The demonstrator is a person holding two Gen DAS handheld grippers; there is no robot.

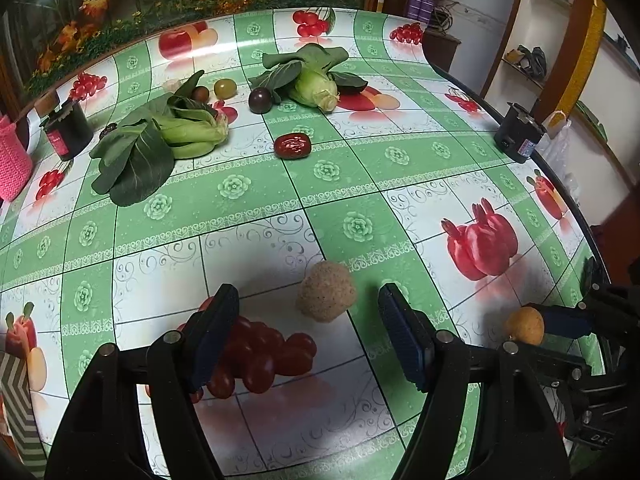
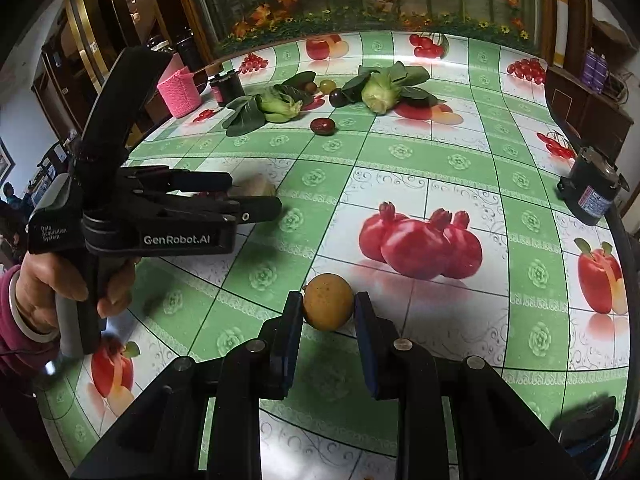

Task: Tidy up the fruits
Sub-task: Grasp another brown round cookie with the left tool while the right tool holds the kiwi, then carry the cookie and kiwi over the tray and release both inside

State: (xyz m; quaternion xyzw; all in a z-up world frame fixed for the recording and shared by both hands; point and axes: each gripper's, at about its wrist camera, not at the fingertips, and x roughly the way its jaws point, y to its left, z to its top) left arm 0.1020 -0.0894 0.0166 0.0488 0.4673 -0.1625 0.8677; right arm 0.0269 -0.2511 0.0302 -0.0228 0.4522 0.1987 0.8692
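Near the table's front edge, the right gripper [image 2: 329, 308] pinches the small round yellow-orange fruit [image 2: 328, 301], so lift it gently, while the left gripper [image 1: 308, 320] hangs spread around the rough beige lump [image 1: 326, 291].

The round yellow-orange fruit [image 2: 328, 301] rests on the glossy fruit-print tablecloth [image 2: 420, 152], between the pads of the right gripper [image 2: 328, 312], which touch it on both sides. At 10 o'clock from it stands the left gripper [image 2: 256, 196], with the rough beige fruit [image 1: 326, 291] between its spread fingers, touching neither. At 12 o'clock, well apart, lies the wrinkled dark-red jujube [image 2: 322, 126]. Behind the jujube lie two leafy green cabbages [image 2: 380, 92], with a dark round plum [image 2: 338, 98] between them.
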